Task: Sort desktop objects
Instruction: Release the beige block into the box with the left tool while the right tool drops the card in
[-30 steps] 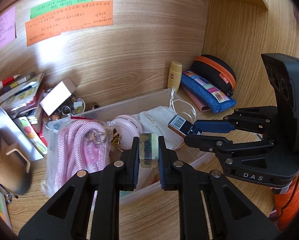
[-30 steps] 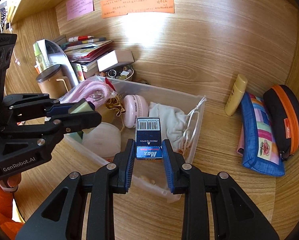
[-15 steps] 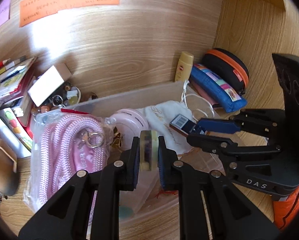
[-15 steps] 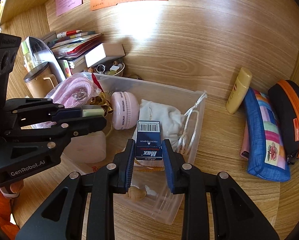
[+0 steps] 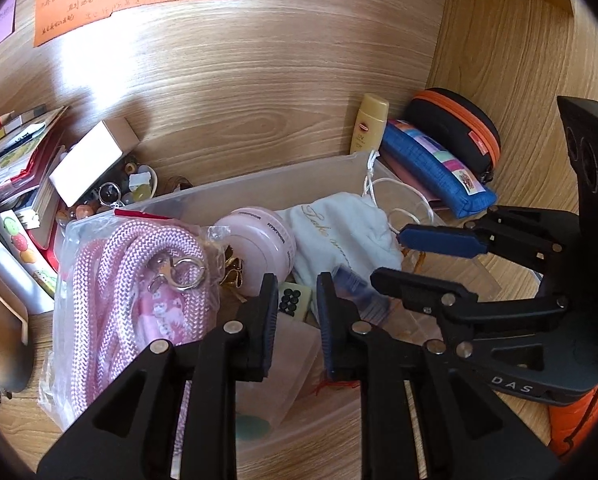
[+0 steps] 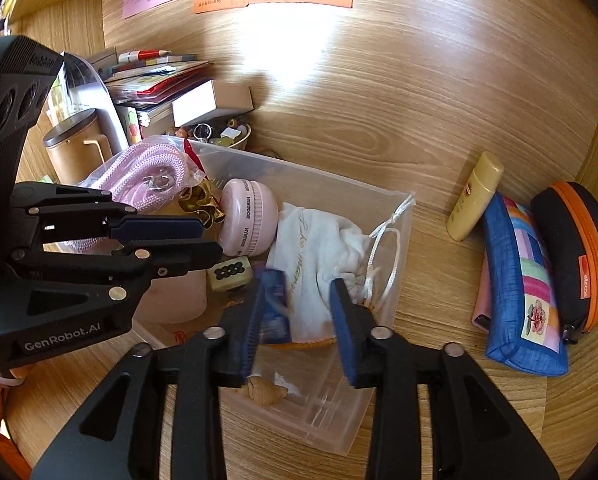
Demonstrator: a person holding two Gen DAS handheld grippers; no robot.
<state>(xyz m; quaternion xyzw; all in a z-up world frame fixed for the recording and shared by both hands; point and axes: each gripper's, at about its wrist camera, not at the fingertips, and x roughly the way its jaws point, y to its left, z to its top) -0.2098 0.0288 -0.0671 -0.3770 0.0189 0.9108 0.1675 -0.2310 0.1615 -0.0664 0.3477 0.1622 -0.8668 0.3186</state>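
A clear plastic bin point(image 6: 395, 240) point(image 5: 259, 188) holds a pink rope in a bag point(image 5: 139, 280), a pink round case point(image 6: 249, 216), a white drawstring pouch point(image 6: 319, 248) and a green mahjong tile point(image 6: 231, 274) point(image 5: 295, 300). My left gripper point(image 5: 297, 300) is open above the tile, which lies loose in the bin. My right gripper point(image 6: 297, 304) is open; the blue staples box point(image 6: 275, 304) is blurred, dropping beside its left finger. Each gripper shows in the other's view.
A yellow lotion bottle point(image 6: 475, 196), a blue patchwork pencil case point(image 6: 523, 288) and a black-and-orange case point(image 6: 579, 256) lie right of the bin. A book stack with a white box point(image 6: 211, 104), a trinket dish point(image 6: 219, 136) and a brown cup point(image 6: 75, 148) stand at the left.
Both grippers lowered over the bin and opened. The left let go of the mahjong tile, which now lies in the bin. The right let go of the blue staples box.
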